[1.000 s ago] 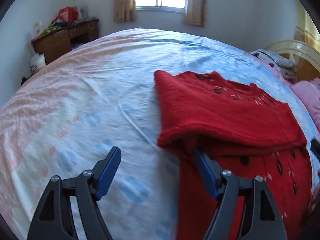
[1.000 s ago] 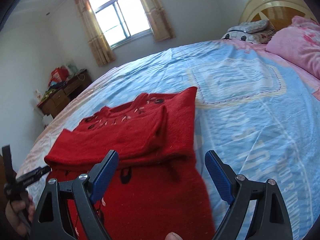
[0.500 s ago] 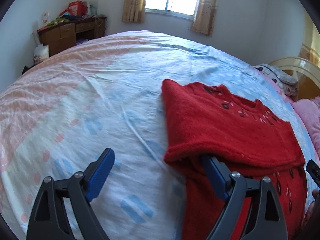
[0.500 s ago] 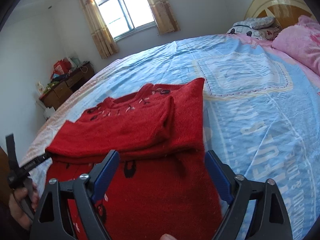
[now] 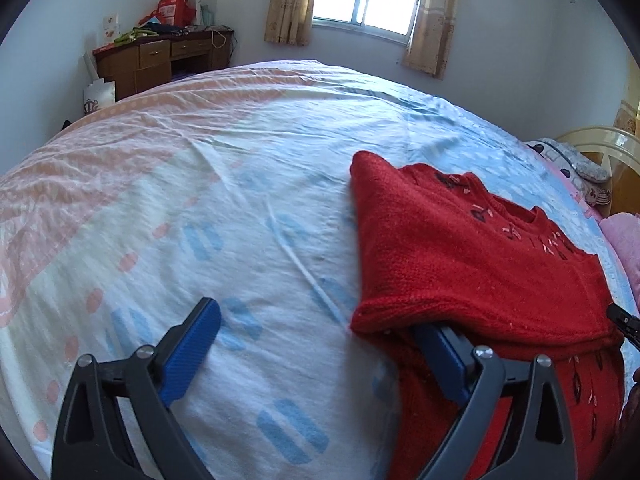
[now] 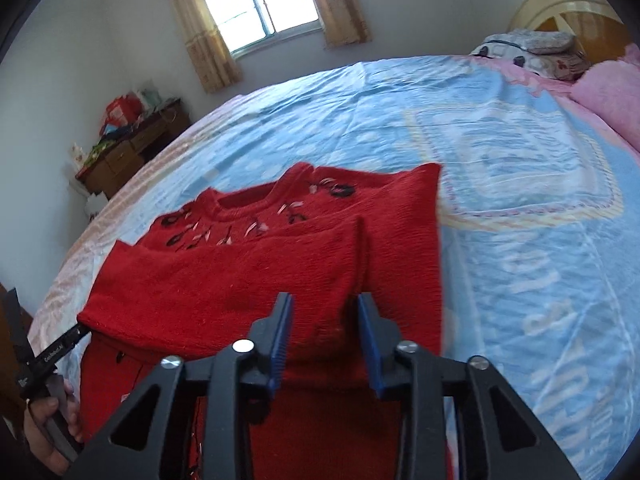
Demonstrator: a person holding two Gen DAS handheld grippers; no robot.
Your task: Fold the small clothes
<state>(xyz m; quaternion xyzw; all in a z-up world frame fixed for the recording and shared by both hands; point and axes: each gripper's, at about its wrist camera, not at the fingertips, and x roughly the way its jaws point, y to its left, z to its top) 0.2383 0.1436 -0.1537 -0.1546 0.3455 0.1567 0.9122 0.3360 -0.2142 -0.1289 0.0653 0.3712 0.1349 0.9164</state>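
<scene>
One garment is in play: a red sweater (image 6: 256,280) with dark and pale embroidery below its neckline, lying flat on the bed (image 5: 200,200) toward the side nearest the person, well short of the headboard (image 6: 568,4) and pillows (image 6: 612,96). Its sleeves already lie folded across the chest, forming a doubled band over the upper body, while the lower part is spread single-layered toward the near edge. So the sleeve fold looks done, and the lengthwise fold or folds appear to be what is left.

At the band's right end the right gripper (image 6: 324,332) has just been closing; its blue pads now pinch a raised ridge of red knit between them. The left gripper (image 5: 320,344) has just been opening and stands spread wide: its right finger is tucked under the band's left corner, its left finger (image 5: 192,344) hovers over bare sheet, and nothing is clamped.

Judging by this, only the right end is secured. The left end probably needs gripping before the sweater can be folded evenly. A desk (image 5: 160,56) stands by the far wall, clear of the work.
</scene>
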